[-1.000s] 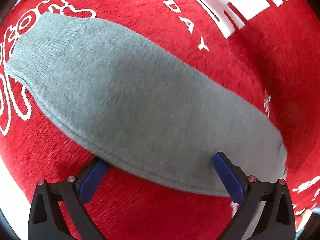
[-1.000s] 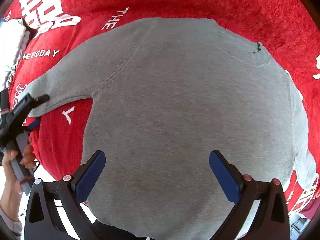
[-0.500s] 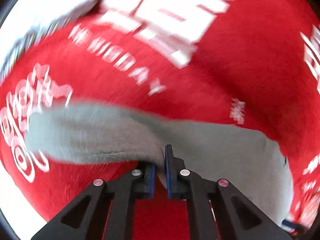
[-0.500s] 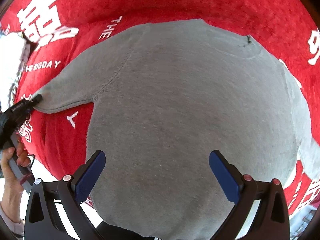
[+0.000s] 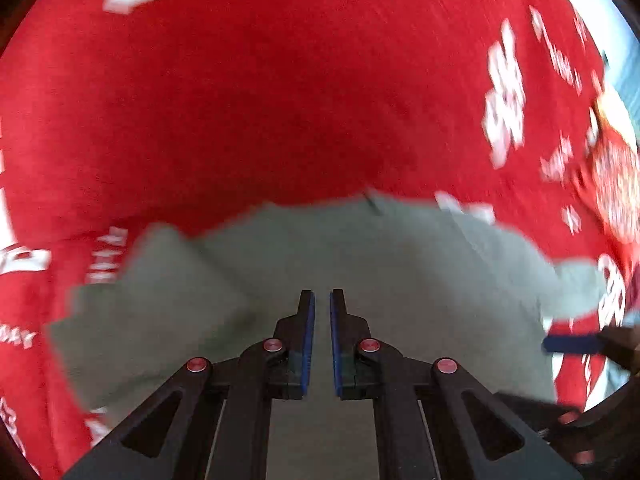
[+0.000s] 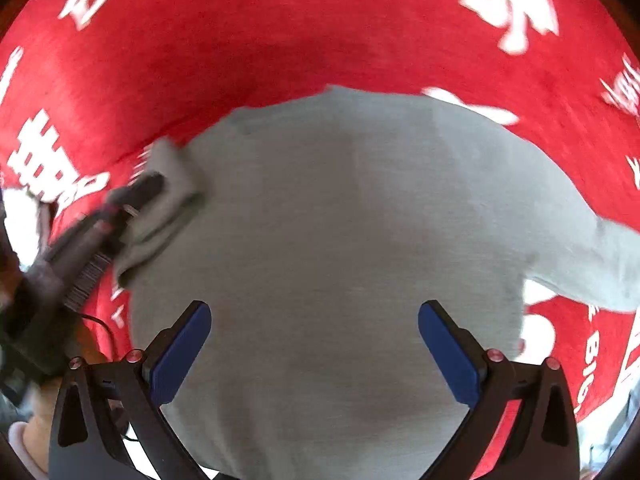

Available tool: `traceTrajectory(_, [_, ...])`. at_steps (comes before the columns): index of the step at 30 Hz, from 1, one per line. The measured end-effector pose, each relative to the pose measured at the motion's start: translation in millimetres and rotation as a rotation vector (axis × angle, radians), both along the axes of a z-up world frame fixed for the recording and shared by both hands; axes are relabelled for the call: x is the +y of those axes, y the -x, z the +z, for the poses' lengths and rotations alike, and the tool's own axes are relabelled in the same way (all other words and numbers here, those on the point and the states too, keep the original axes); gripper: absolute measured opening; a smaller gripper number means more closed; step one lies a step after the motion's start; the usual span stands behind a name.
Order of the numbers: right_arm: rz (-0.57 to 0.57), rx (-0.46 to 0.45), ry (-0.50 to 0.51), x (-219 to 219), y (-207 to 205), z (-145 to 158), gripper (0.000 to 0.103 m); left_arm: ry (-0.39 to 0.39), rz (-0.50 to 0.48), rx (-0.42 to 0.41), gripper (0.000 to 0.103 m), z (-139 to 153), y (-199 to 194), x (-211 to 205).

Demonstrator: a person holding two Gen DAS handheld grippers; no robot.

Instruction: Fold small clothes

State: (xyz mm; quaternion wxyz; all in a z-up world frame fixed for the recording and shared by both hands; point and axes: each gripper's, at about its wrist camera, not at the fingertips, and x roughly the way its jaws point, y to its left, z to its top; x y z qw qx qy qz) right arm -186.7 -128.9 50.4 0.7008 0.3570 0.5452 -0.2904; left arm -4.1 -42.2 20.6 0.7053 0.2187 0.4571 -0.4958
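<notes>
One grey sweater [image 6: 352, 240] lies spread flat on one red printed cloth [image 6: 280, 32], with my two grippers over it. My left gripper [image 5: 322, 300] has its blue pads drawn narrow; from the right wrist view it pinches a sleeve [image 6: 160, 208] folded in over the body's left edge. My right gripper [image 6: 314, 332] hangs wide above the body, holding nothing, while the other sleeve [image 6: 600, 264] trails right.

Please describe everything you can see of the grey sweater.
The grey sweater is a soft knit lying flat on the red cloth. Its left sleeve is folded over the body, pinched by the left gripper. The other sleeve lies spread outward. The right gripper hovers open above the hem.
</notes>
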Motion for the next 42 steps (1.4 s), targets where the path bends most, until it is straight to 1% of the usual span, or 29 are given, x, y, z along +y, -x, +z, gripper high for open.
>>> traceTrajectory(1, [-0.018,0.008,-0.011,-5,8,-6,0.103,-0.042,-0.027,0.007,0.009,-14,11,-10])
traceTrajectory(2, [-0.032,0.015,-0.02,-11,17,-10,0.103,-0.065,-0.036,0.01,0.01,-20,18,-11])
traceTrajectory(5, [-0.045,0.039,-0.031,-19,34,-23,0.103,-0.126,-0.025,0.031,0.01,-33,25,-9])
traceTrajectory(7, [-0.015,0.045,-0.021,-19,31,-25,0.103,-0.165,0.026,0.061,0.01,-32,15,7])
traceTrajectory(9, [0.036,0.023,-0.002,-18,18,-20,0.103,-0.188,0.097,0.079,0.01,-26,-2,40])
traceTrajectory(12, [0.182,-0.049,0.038,0,-34,-6,0.103,-0.189,0.219,0.082,0.01,-15,-30,87])
traceTrajectory(13, [0.232,-0.067,0.05,7,-52,-3,0.103,-0.197,0.278,0.065,0.01,-9,-43,109])
traceTrajectory(14, [0.282,-0.082,0.062,15,-70,-2,0.103,-0.202,0.316,0.053,0.01,-5,-53,123])
traceTrajectory(16, [0.409,-0.106,0.092,40,-115,-2,0.103,-0.218,0.413,0.029,0.01,3,-78,160])
traceTrajectory(18, [0.529,-0.121,0.113,70,-157,-5,0.103,-0.241,0.484,0.02,0.011,5,-99,190])
traceTrajectory(19, [0.575,-0.127,0.119,82,-173,-7,0.103,-0.247,0.51,0.013,0.011,6,-105,196])
traceTrajectory(21, [0.679,-0.144,0.134,114,-204,-16,0.103,-0.266,0.58,0.007,0.011,5,-125,225])
traceTrajectory(22, [0.715,-0.148,0.14,127,-215,-22,0.103,-0.269,0.598,0.012,0.011,1,-127,228])
traceTrajectory(24, [0.781,-0.159,0.154,151,-239,-34,0.103,-0.272,0.645,0.03,0.011,-4,-136,242])
traceTrajectory(26, [0.819,-0.151,0.177,171,-254,-42,0.103,-0.277,0.66,0.033,0.011,-14,-136,247])
traceTrajectory(27, [0.833,-0.134,0.197,178,-262,-52,0.103,-0.281,0.663,0.037,0.044,-16,-134,247])
traceTrajectory(28, [0.834,-0.111,0.217,183,-267,-58,0.1,-0.293,0.67,0.042,0.071,-23,-140,248])
traceTrajectory(29, [0.814,-0.091,0.244,185,-269,-61,0.089,-0.341,0.713,-0.001,0.094,-25,-144,251])
traceTrajectory(30, [0.776,-0.067,0.204,176,-274,-70,0.047,-0.336,0.718,-0.004,0.1,-27,-149,252])
traceTrajectory(31, [0.708,-0.095,0.134,165,-274,-72,0.017,-0.317,0.719,0.004,0.1,-27,-151,255])
traceTrajectory(33, [0.568,-0.172,0.059,139,-262,-63,0.016,-0.314,0.711,-0.012,0.1,-25,-150,251])
traceTrajectory(36, [0.439,-0.266,0.034,115,-237,-39,0.015,-0.307,0.672,-0.051,0.1,-17,-147,239])
traceTrajectory(38, [0.347,-0.325,0.017,96,-211,-20,0.015,-0.3,0.654,-0.076,0.1,-9,-145,225])
traceTrajectory(39, [0.298,-0.35,0.007,86,-197,-11,0.015,-0.292,0.641,-0.075,0.1,-6,-144,219])
traceTrajectory(41, [0.221,-0.388,-0.025,69,-171,0,0.014,-0.279,0.608,-0.04,0.1,-4,-147,205])
traceTrajectory(42, [0.185,-0.41,-0.046,60,-159,5,0.012,-0.276,0.586,-0.026,0.1,-5,-146,195])
